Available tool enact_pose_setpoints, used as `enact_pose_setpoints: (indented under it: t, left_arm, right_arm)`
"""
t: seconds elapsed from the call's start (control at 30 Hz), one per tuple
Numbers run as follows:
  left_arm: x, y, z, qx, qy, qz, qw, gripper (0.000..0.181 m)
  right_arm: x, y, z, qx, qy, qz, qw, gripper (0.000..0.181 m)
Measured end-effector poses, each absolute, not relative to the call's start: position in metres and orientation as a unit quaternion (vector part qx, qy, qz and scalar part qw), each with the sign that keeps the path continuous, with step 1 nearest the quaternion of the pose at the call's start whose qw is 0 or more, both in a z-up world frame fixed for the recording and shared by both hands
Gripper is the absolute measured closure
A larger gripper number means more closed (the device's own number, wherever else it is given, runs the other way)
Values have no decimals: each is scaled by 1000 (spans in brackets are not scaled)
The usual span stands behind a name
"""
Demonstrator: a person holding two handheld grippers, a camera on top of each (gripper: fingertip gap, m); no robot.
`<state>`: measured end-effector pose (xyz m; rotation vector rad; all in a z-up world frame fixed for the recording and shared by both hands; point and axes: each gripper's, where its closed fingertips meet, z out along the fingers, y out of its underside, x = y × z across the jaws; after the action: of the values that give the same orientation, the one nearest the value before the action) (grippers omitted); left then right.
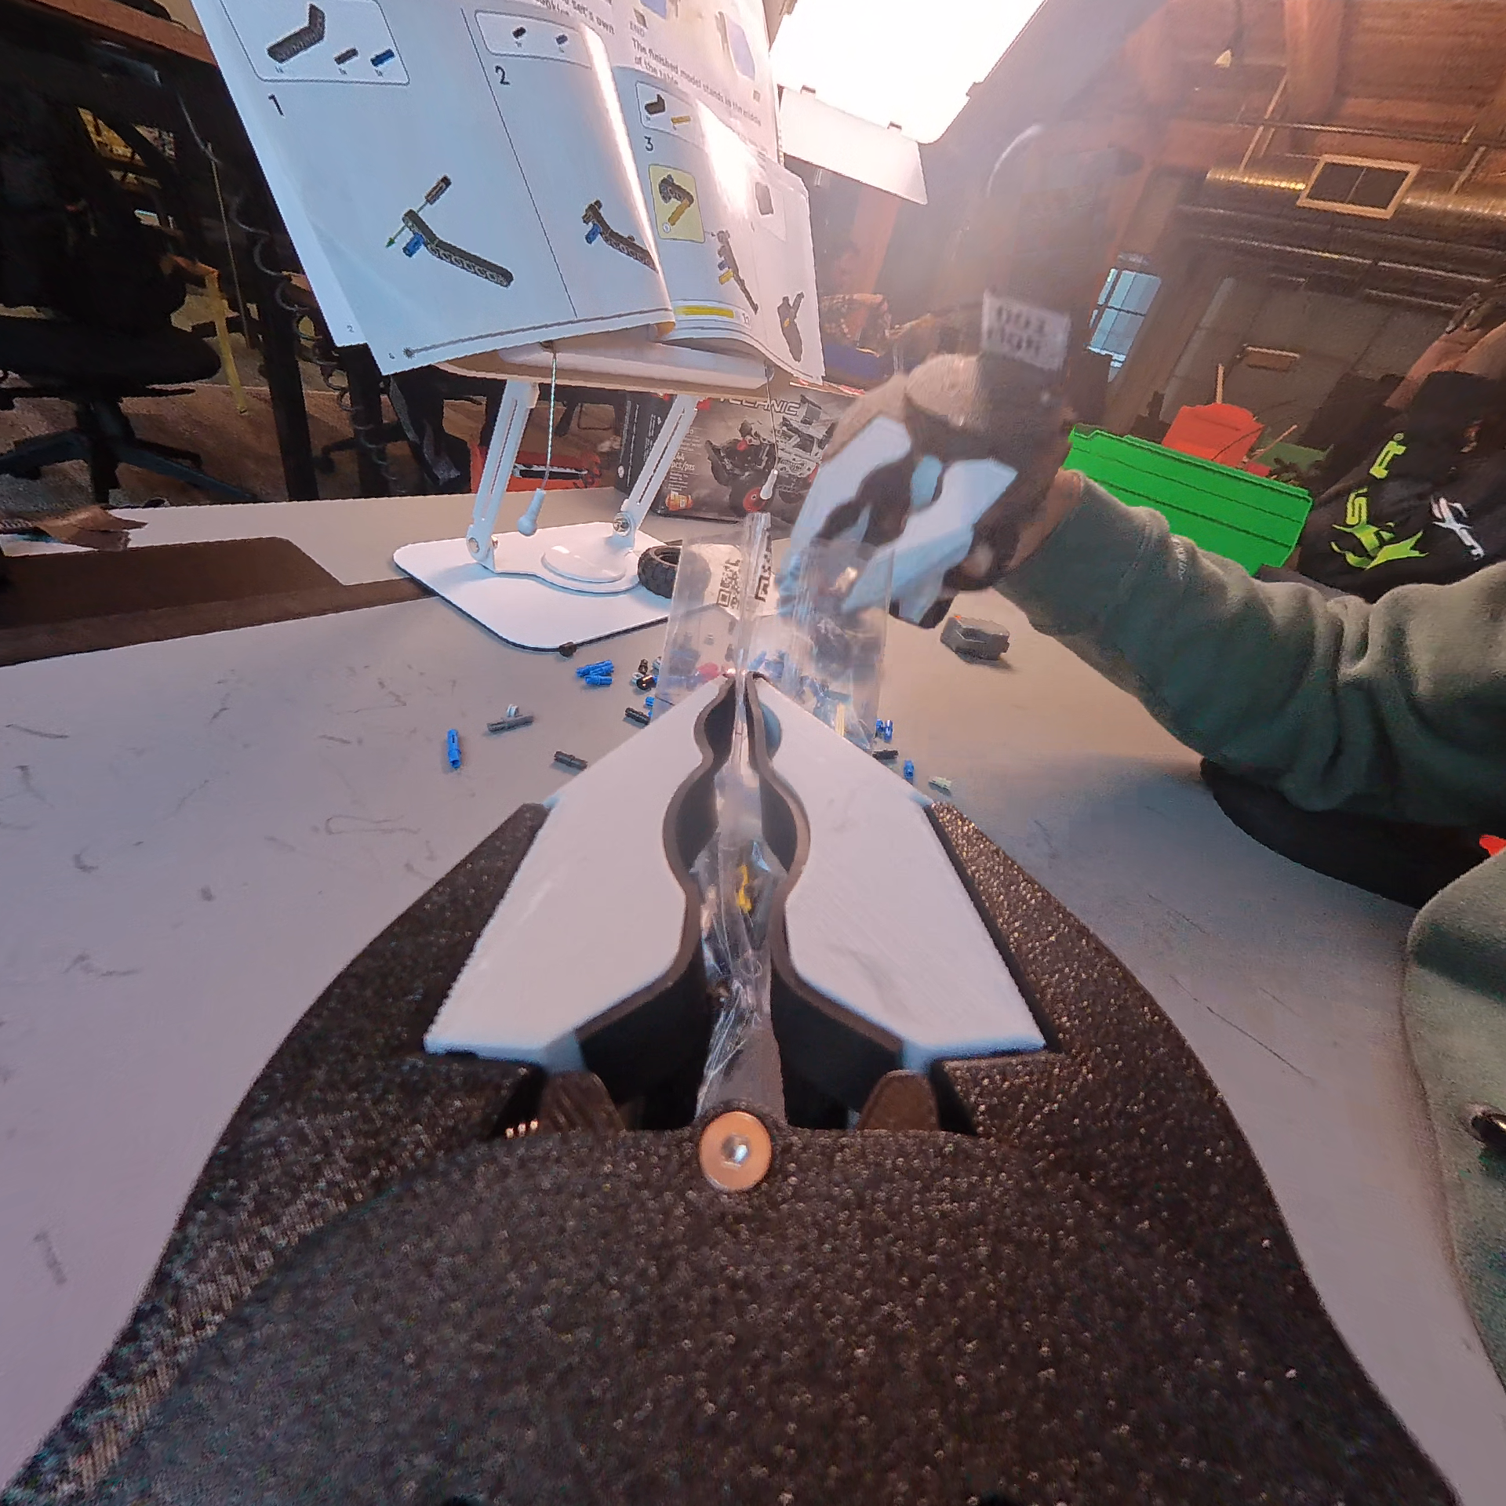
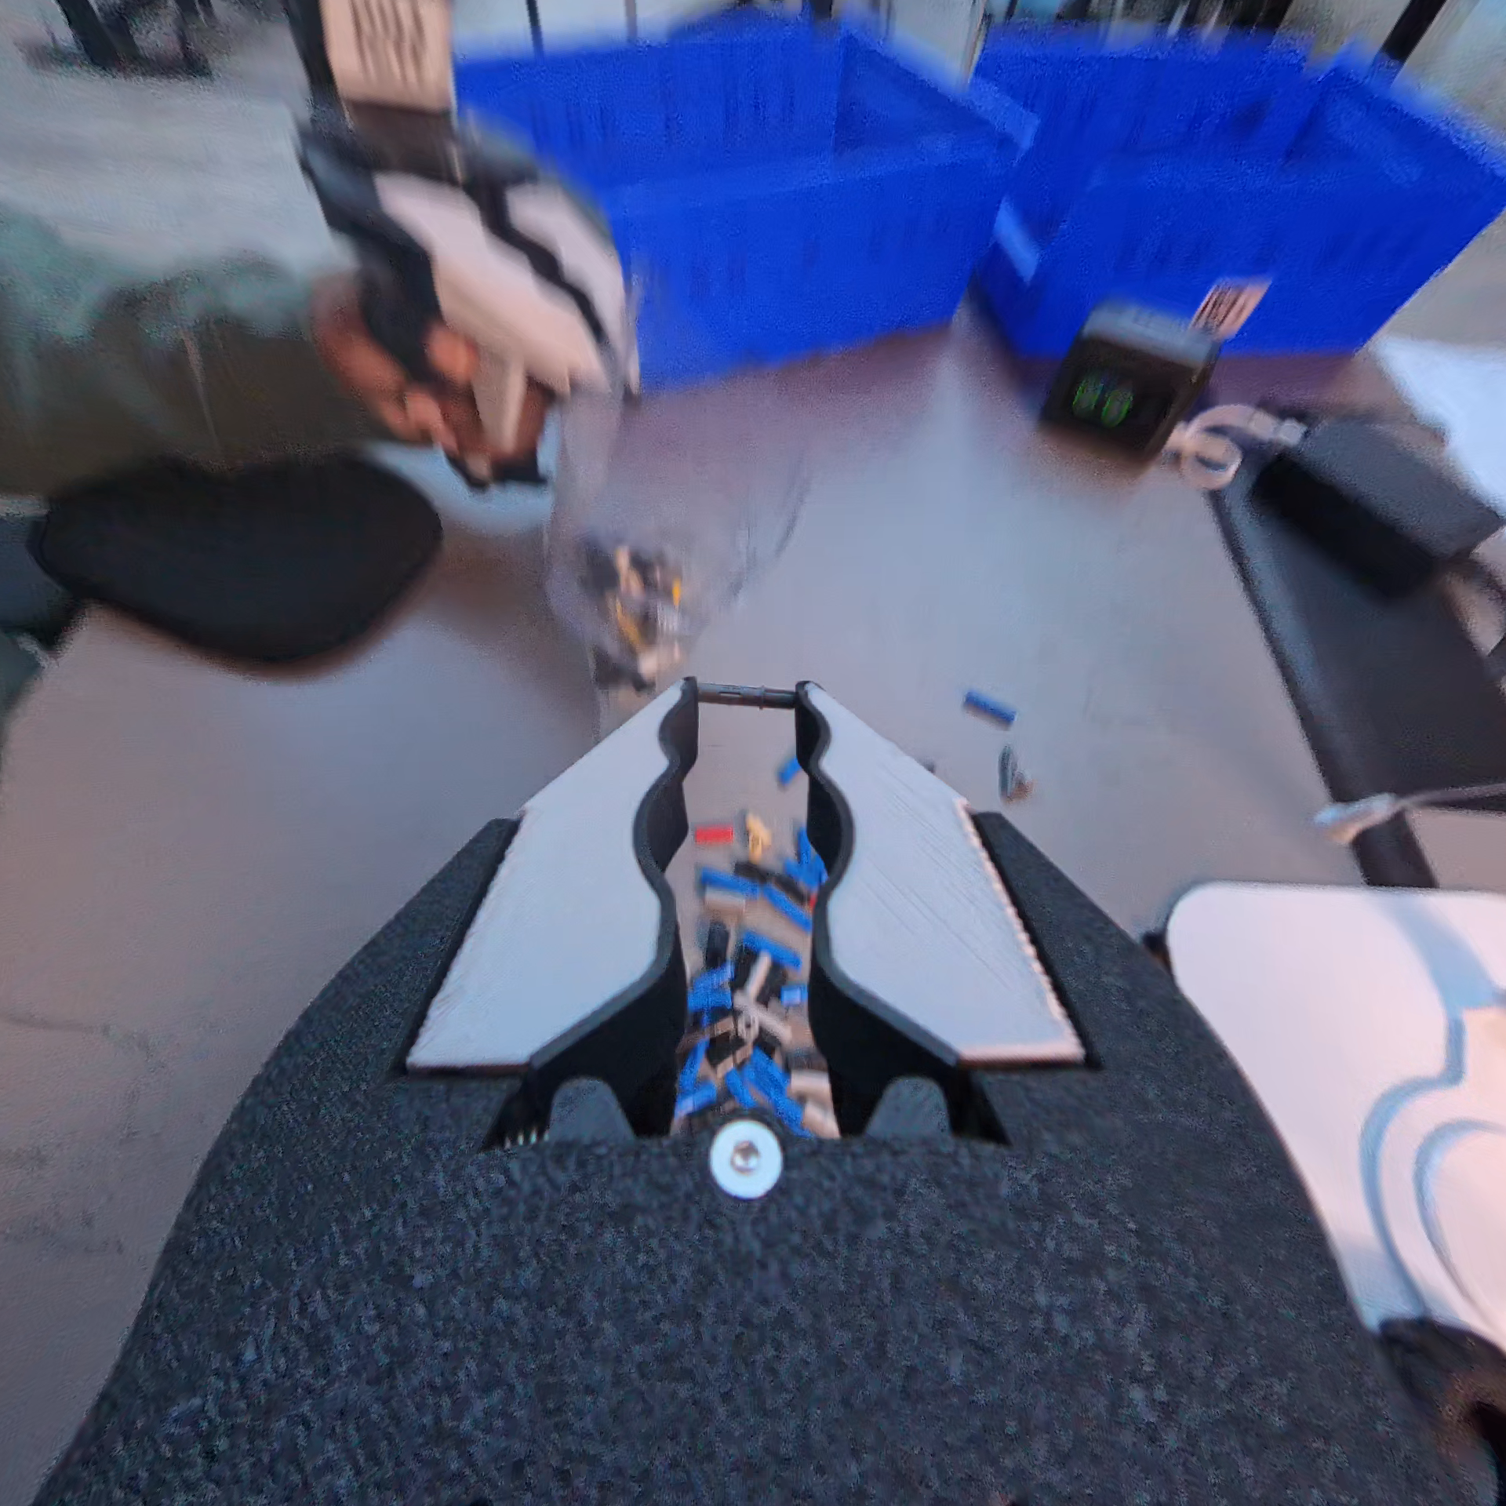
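Note:
My left gripper (image 1: 741, 680) is shut on a clear plastic bag (image 1: 733, 619) of small building parts. The bag runs back between the fingers and sticks out past the tips, above the table. Loose blue and black pins (image 1: 595, 672) lie scattered under it. My right gripper (image 2: 746, 697) holds a thin black pin (image 2: 746, 695) endwise between its fingertips, above a pile of loose blue, black and grey parts (image 2: 750, 978). In the left wrist view the right gripper (image 1: 823, 591) hangs just right of the bag. The blurred right wrist view shows the left gripper (image 2: 619, 358) with the bag (image 2: 652, 570) below it.
An open instruction booklet (image 1: 489, 204) rests on a white stand (image 1: 521, 587) behind the parts, with a black tyre (image 1: 656, 570) and a printed box (image 1: 733, 456) by it. A green bin (image 1: 1182, 489) stands at right. Blue bins (image 2: 774, 204) and a small black device (image 2: 1125, 383) stand beyond. About 11 centimeters separates my left fingertips from my right.

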<state>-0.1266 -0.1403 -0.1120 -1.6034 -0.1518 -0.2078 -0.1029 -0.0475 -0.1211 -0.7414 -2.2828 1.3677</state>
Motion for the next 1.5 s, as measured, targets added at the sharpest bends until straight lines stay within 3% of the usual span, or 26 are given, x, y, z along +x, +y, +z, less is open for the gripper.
enact_pose_setpoints:
  t: [0.1, 0.27, 0.4, 0.5, 0.63, 0.73, 1.5]
  left_arm:
    - [-125, -139, -113, -718, -67, -93, 687, 180]
    - [-124, -140, -110, -717, -64, -86, 689, 180]
    - [-125, -142, -109, -714, -65, -88, 692, 180]
    - [-125, -142, -110, -714, -64, -90, 691, 180]
    - [-125, -141, -110, -714, -63, -90, 691, 180]
    - [-126, -142, -109, -714, -66, -87, 692, 180]
    - [-129, -146, -107, -709, -69, -88, 696, 180]
  right_arm:
    - [-114, -72, -77, -257, -772, 548, 196, 159]
    - [-127, -102, -89, -240, -785, 540, 188, 149]
    - [-132, -71, -79, -285, -749, 562, 202, 151]
    - [-134, -30, -120, -341, -783, 472, 217, 162]
    - [-123, -11, -200, -384, -834, 352, 182, 163]
    - [-121, -14, -226, -395, -842, 329, 167, 163]
    - [-125, 0, -216, -379, -855, 291, 203, 181]
